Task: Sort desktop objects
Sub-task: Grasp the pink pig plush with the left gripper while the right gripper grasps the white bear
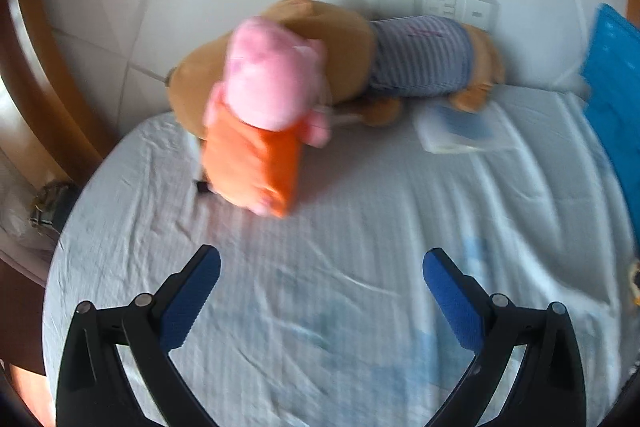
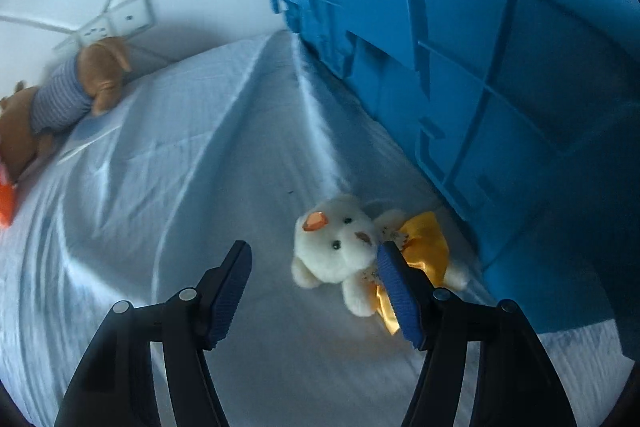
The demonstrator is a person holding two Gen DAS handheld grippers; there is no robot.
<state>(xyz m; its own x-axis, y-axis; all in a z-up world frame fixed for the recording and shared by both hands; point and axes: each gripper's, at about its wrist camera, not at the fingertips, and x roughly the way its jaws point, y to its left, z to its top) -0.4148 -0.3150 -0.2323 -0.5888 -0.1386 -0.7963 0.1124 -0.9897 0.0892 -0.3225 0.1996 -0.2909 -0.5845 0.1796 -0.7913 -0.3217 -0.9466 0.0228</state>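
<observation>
A pink plush pig [image 1: 272,79] in an orange dress lies ahead of the left tool [image 1: 320,291], against a brown striped-shirt plush [image 1: 400,55]. A white teddy [image 2: 340,247] with yellow ribbon lies at the right tool [image 2: 316,287], beside its right finger.

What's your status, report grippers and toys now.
Left gripper open, empty, short of pink pig plush. Right gripper open, white bear just ahead, not gripped. Blue crate close beside bear.

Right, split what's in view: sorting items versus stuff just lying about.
For the job: pink plush in orange; brown plush in striped shirt; white bear in yellow; blue crate.
Lying about: wall sockets; flat clear packet; sheet.
</observation>
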